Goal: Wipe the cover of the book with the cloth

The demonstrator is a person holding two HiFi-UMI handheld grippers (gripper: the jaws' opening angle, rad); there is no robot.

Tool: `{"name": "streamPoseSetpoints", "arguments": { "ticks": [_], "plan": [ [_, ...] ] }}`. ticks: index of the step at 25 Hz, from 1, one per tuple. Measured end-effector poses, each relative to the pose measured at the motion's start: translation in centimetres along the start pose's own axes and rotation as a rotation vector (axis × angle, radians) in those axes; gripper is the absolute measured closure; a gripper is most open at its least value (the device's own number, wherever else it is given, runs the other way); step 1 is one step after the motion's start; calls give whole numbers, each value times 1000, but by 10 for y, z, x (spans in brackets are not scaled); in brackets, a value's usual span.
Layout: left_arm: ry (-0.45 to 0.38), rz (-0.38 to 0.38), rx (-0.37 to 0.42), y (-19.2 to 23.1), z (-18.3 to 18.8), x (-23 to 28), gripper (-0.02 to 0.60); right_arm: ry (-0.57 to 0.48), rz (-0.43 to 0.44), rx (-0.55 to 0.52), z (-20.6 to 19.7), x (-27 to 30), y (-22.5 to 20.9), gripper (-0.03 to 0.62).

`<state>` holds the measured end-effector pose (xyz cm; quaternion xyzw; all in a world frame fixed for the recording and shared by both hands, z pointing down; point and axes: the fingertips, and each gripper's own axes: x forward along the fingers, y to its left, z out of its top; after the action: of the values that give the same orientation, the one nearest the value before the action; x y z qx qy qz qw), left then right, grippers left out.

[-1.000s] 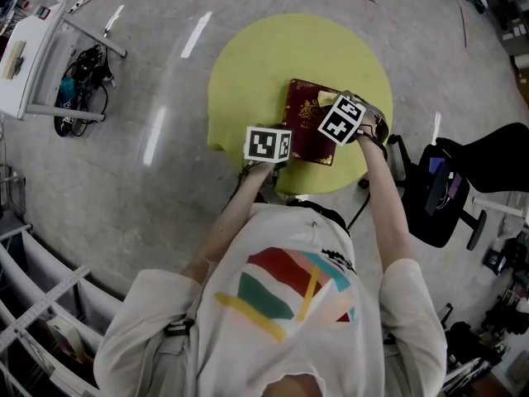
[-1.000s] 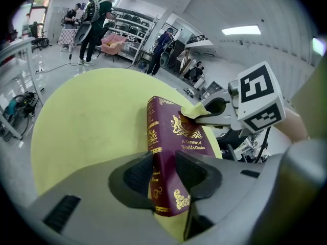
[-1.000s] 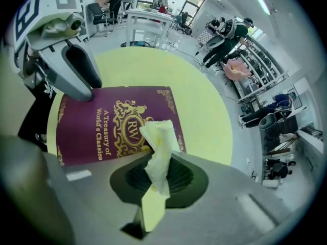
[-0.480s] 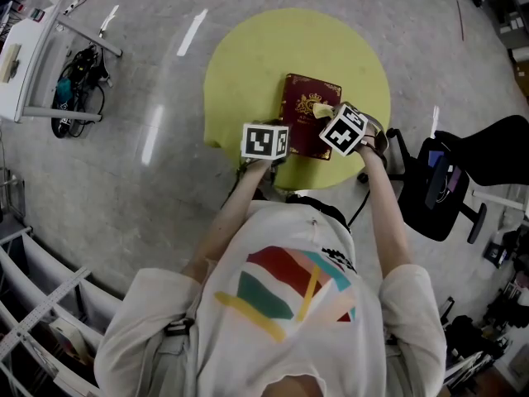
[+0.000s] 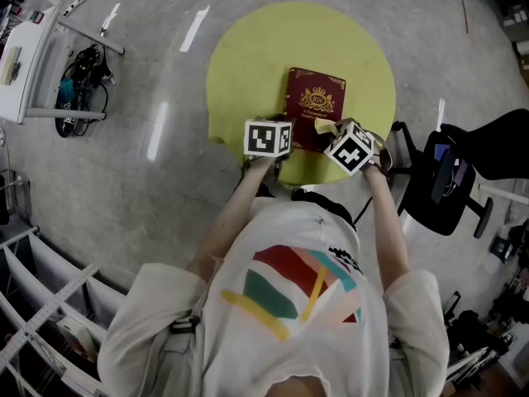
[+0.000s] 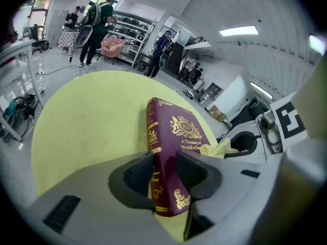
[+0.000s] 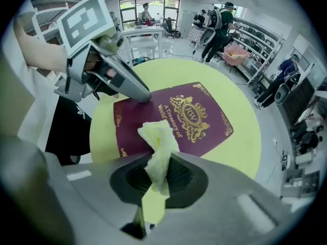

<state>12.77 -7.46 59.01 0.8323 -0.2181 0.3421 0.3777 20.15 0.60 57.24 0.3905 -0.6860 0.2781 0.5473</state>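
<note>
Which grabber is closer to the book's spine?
Left. The left gripper is clamped on the book at its spine; the right gripper holds the cloth over the cover, away from the spine.

**Operator Clothing and Gripper Hardware**

We wear a white short-sleeved T-shirt (image 5: 248, 354). It carries a print (image 5: 293, 292) of red, teal, yellow and pink bands. A black strap with a buckle (image 5: 183, 327) sits on the shirt's left side. Dark clothing with small white marks (image 7: 69, 131) shows below the hem. The left gripper (image 6: 163, 173) and the right gripper (image 7: 159, 173) share one build: a smooth grey housing, black ribbed pads (image 6: 136, 176), and a white marker cube (image 5: 268, 138) printed with black square patterns.
</note>
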Motion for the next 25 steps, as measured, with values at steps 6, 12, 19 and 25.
{"name": "streamPoseSetpoints", "arguments": {
  "ticks": [6,12,19,25],
  "plan": [
    [14,1,9,0,0,-2,442,-9,31,38,-9,-4,28,566],
    [16,-1,8,-1,-1,-1,442,-9,55,48,-16,-6,46,565],
    [23,-4,13,-2,-1,0,442,-26,77,83,-19,-7,57,566],
    [30,-12,6,0,-1,0,442,-40,99,114,-18,-8,65,565]
  ]
}}
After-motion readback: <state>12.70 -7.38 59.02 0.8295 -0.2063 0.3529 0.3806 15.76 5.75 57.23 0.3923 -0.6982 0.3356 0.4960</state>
